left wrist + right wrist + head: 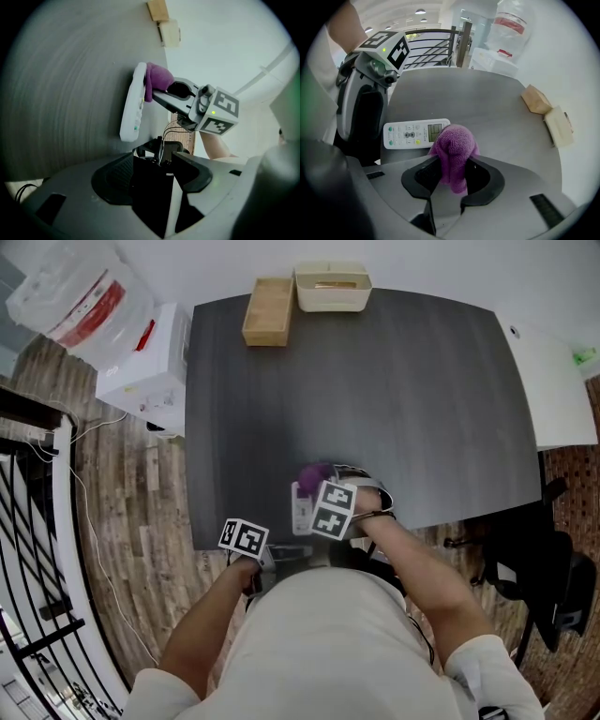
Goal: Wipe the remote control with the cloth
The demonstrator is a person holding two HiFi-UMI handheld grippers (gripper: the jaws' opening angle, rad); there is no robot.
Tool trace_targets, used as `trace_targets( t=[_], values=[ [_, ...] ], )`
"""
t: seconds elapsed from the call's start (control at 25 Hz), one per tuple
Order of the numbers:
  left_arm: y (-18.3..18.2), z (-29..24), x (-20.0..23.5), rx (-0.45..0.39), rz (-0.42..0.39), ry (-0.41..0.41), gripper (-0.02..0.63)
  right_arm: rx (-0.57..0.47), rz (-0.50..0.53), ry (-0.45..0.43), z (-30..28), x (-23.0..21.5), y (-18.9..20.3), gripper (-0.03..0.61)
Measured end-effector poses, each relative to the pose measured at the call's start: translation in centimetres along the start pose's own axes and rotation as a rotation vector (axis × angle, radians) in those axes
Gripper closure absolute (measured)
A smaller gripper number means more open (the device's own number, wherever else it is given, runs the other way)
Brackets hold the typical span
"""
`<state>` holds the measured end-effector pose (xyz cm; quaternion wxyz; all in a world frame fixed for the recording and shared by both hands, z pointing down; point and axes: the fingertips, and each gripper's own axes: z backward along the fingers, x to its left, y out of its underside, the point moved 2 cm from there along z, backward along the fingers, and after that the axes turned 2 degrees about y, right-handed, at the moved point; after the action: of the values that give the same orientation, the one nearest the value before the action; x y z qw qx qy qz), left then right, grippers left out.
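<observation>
A white remote control lies flat near the front edge of the dark table, buttons and screen up. My right gripper is shut on a bunched purple cloth, and the cloth rests on the remote's screen end. My left gripper sits at the table's front edge just beside the remote's button end. Its jaws stand apart with nothing between them, and they do not touch the remote.
At the table's far edge stand a wooden box and a cream tray. A white appliance is off the left side, a white table and a dark chair off the right.
</observation>
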<state>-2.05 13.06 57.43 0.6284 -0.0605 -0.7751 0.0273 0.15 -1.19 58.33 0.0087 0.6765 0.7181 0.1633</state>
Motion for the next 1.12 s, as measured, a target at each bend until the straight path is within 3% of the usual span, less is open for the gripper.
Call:
trace_targets(
  t=[0.08, 0.16, 0.32, 0.4, 0.52, 0.72, 0.92, 1.12],
  values=[
    [0.2, 1.0, -0.5, -0.001, -0.019, -0.004, 0.36, -0.009, -0.019, -0.001, 0.0, -0.1, -0.1, 0.446],
    [-0.2, 2.4, -0.8, -0.026, -0.107, -0.058, 0.36, -0.033, -0.078, 0.0, 0.4, -0.3, 0.0, 0.446],
    [-3.5, 4.9, -0.4, -0.147, -0.402, -0.289, 0.36, -0.102, -0.43, -0.032, 1.9, -0.6, 1.6, 0.446],
    [-4.6, 5.0, -0.2, -0.166, -0.464, -0.333, 0.36, -0.102, -0.592, -0.064, 2.3, 0.2, 2.8, 0.446],
    [-5.0, 3.8, -0.1, -0.156, -0.478, -0.298, 0.36, -0.099, -0.714, -0.134, 2.3, 2.5, 3.5, 0.446],
    [-6.3, 2.0, 0.0, -0.15, -0.494, -0.255, 0.374, -0.124, -0.688, -0.188, 1.4, 4.6, 2.3, 0.446],
    [-8.3, 1.2, 0.0, -0.125, -0.489, -0.259, 0.403, -0.156, -0.793, -0.194, 1.5, 2.4, 2.8, 0.446],
    [-12.2, -0.4, -1.0, -0.113, -0.5, -0.257, 0.403, -0.164, -0.825, -0.134, 1.7, -1.5, 4.1, 0.446]
  ],
)
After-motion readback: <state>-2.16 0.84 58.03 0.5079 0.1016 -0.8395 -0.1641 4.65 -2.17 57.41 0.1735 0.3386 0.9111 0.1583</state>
